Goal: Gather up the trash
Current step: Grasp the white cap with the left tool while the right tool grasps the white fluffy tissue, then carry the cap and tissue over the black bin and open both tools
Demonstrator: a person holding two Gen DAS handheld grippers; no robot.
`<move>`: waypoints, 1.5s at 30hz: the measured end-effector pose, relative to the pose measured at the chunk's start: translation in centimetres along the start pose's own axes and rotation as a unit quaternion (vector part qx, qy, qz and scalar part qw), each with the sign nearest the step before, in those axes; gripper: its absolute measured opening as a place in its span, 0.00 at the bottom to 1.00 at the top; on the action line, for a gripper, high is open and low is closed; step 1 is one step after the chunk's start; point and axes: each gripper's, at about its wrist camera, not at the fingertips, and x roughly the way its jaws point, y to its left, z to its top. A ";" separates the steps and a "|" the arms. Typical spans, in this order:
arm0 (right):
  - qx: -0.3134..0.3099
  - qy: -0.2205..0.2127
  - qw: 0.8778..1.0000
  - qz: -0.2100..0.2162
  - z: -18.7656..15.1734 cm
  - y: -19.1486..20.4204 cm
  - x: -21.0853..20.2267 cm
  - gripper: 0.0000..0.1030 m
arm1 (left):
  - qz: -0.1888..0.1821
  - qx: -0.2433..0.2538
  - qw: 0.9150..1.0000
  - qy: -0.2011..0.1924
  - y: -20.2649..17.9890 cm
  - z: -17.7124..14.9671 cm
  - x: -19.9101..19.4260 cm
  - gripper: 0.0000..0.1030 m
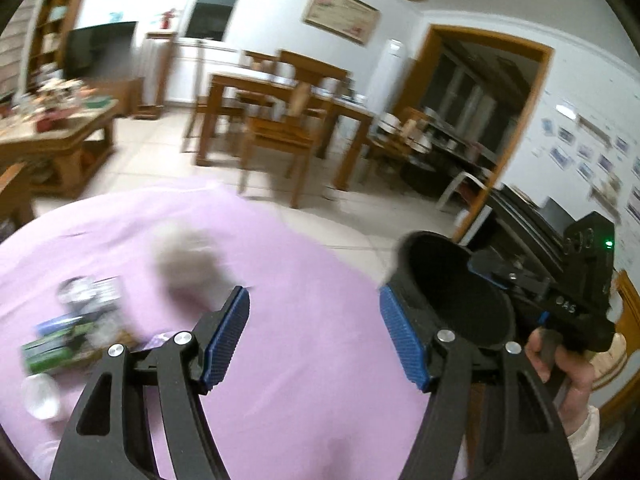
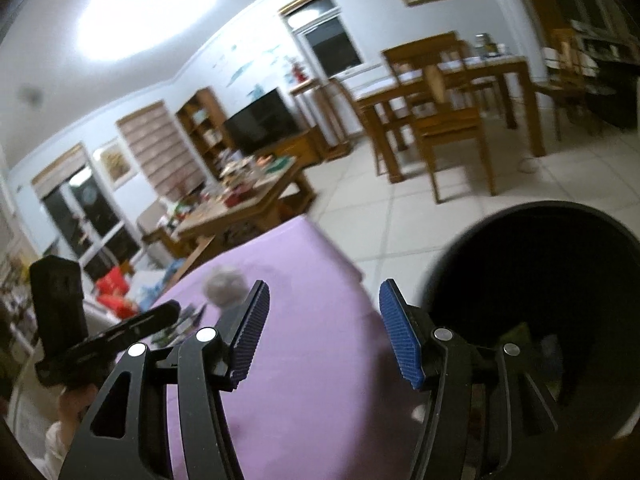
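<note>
Both my grippers held apart over the purple cloth, nothing between the pads.

My left gripper and right gripper both stand parted and empty. The trash pile, blurred wrappers and packets, lies on the purple tablecloth to my left gripper's left, near a crumpled grey wad. The black bin sits just right of my right gripper, at the cloth's edge.

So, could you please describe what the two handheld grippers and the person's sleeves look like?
Both the left gripper and the right gripper have black slotted arms, silver pivot bolts and blue ribbed pads. The right one's black body carries white lettering and a green light. The sleeve is pale.
</note>
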 end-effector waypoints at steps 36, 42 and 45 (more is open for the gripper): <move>-0.138 0.173 0.975 0.006 -0.9 17.4 28.2 0.45 | 0.152 -0.023 0.982 0.114 14.2 -4.7 -3.2 0.16; -0.106 0.128 0.984 0.058 -0.4 16.4 21.8 0.45 | 0.144 -0.018 0.985 0.092 13.6 -4.5 -3.7 0.14; -0.095 0.103 0.987 0.076 -0.2 15.6 17.7 0.45 | 0.141 -0.010 0.988 0.068 12.8 -4.5 -4.4 0.14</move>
